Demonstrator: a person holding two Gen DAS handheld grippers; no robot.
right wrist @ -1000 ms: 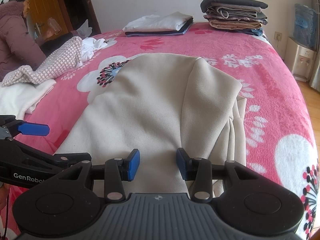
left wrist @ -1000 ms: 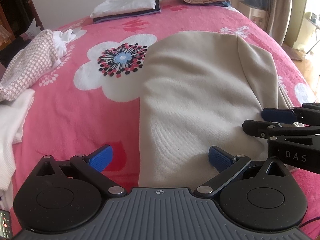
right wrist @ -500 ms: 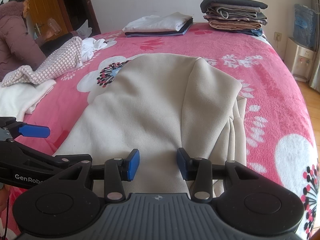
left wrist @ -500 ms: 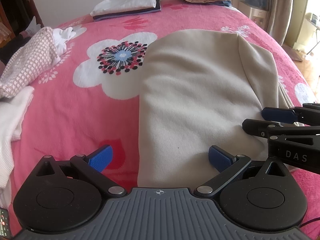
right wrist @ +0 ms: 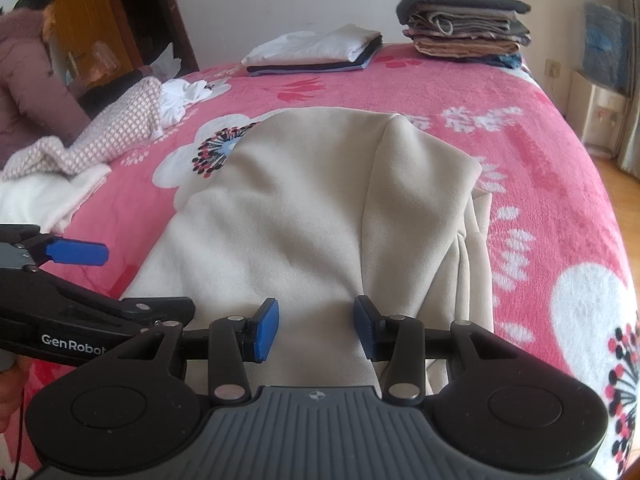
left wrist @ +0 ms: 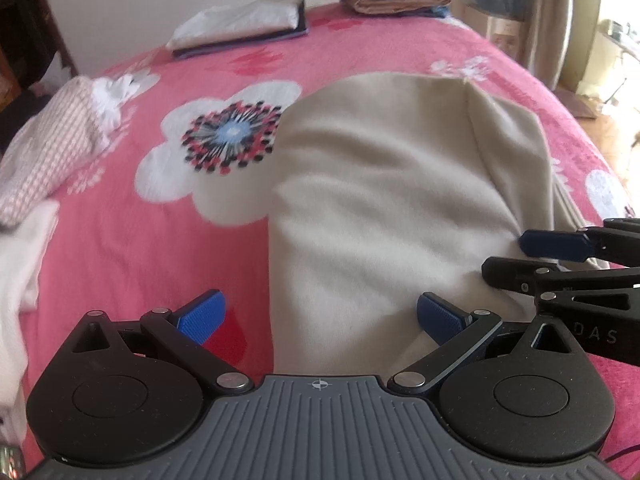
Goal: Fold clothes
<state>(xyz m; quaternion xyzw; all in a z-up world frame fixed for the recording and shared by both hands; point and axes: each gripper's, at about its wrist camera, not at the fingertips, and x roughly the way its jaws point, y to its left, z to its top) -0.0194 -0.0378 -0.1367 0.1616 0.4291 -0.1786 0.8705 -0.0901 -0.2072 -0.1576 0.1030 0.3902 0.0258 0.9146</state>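
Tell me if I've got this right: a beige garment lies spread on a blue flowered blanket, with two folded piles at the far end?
Not quite: the blanket is pink, not blue, as the right wrist view shows. The beige garment does lie spread on it, with two folded piles at the far end.

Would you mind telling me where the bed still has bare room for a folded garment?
Bare pink floral blanket lies right of the beige garment, and between it and the folded white-topped stack. The left edge is crowded by the pink-checked knit.
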